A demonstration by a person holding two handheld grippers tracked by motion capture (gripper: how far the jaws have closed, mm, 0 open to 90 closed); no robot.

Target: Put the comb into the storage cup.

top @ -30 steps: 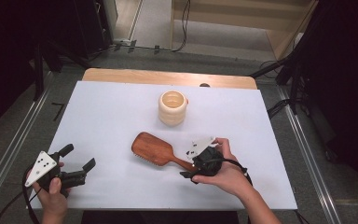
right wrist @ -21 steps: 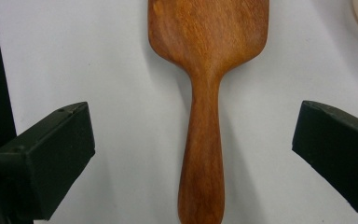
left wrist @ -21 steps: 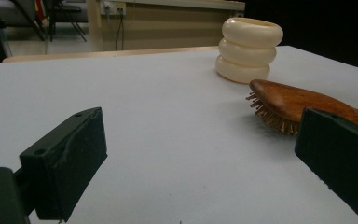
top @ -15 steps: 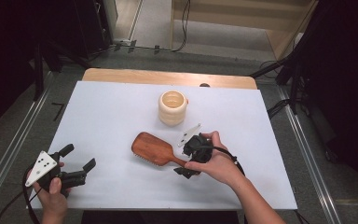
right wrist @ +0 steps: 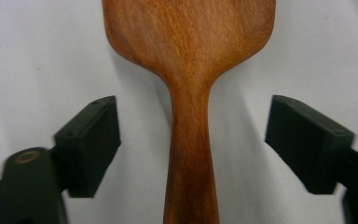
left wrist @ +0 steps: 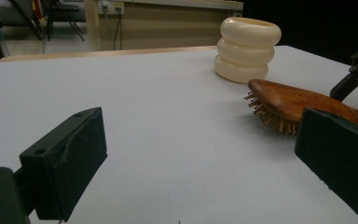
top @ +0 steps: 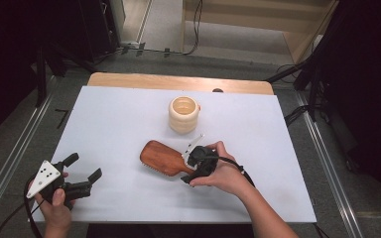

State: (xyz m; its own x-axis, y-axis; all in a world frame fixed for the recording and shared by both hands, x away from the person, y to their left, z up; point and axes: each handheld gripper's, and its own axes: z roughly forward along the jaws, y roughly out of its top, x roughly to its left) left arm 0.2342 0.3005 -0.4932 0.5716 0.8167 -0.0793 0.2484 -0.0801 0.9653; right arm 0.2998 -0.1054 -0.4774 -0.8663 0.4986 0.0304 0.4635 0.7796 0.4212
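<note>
Hairbrush (top: 161,157) lies bristles down near the middle of the white worktop (top: 109,119) in the high view, right tongs (top: 191,166) over its handle, left tongs (top: 82,173) well apart, a cream cup (top: 183,114) beyond. Left gripper view: tongs (left wrist: 200,163) spread wide, gripping nothing. Right gripper view: tongs (right wrist: 191,140) released, straddling the handle without touching.

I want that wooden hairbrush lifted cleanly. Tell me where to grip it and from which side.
Grip the hairbrush by its narrow handle, coming from above. It lies bristles down, flat back up, and the handle is slim enough for the jaws. The right gripper already straddles it, open, one jaw on each side.
</note>
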